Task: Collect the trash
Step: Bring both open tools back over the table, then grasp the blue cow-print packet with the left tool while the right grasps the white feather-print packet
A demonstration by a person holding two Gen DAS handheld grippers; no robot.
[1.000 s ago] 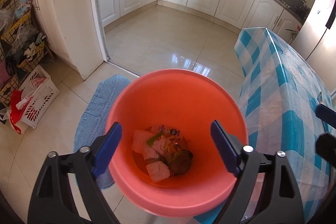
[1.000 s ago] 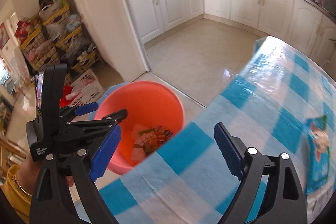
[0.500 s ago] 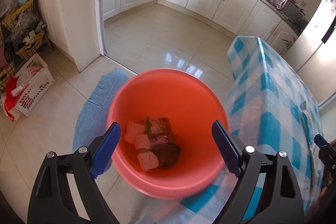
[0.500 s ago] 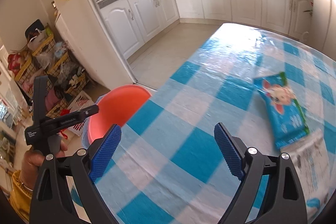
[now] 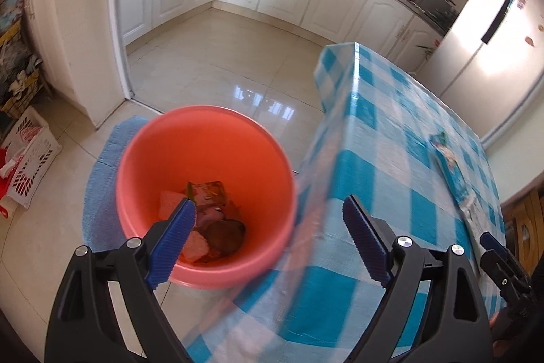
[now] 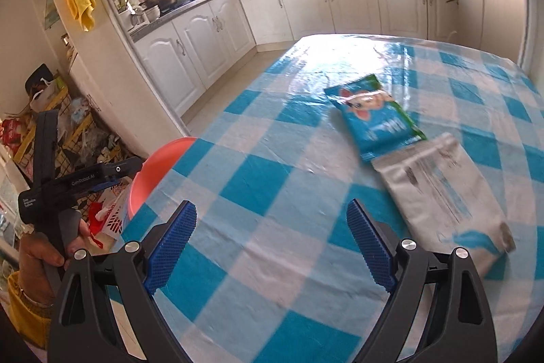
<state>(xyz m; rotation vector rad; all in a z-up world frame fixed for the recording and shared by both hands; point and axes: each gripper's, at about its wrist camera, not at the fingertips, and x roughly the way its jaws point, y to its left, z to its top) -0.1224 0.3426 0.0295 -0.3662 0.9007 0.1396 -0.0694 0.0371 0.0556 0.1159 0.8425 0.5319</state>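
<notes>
Trash lies in two places. Some of it, wrappers and scraps [image 5: 210,213], sits at the bottom of the orange bucket [image 5: 204,138], which stands on the floor directly ahead of the left tongs [image 5: 268,240] and hard against the edge of the bench [image 5: 391,138]. The bench, covered in a blue-and-white checked cloth, spreads ahead of the right tongs [image 6: 272,240] and fills most of that view; from the left tongs it runs off ahead and to the right. Under the bucket, a blue mat [image 5: 98,189] shows on the tiled floor to the left of the left tongs. On the bench, ahead and to the right of the right tongs, a silver-grey foil bag [image 6: 442,193] lies flat, its far end touching or just overlapping a blue snack packet [image 6: 374,121] with a cartoon print. Bare cloth lies between the right tongs and those two bags. Both pairs of tongs are spread wide and grip nothing. A white basket [image 5: 30,155] sits on the floor far to the left of the left tongs.
</notes>
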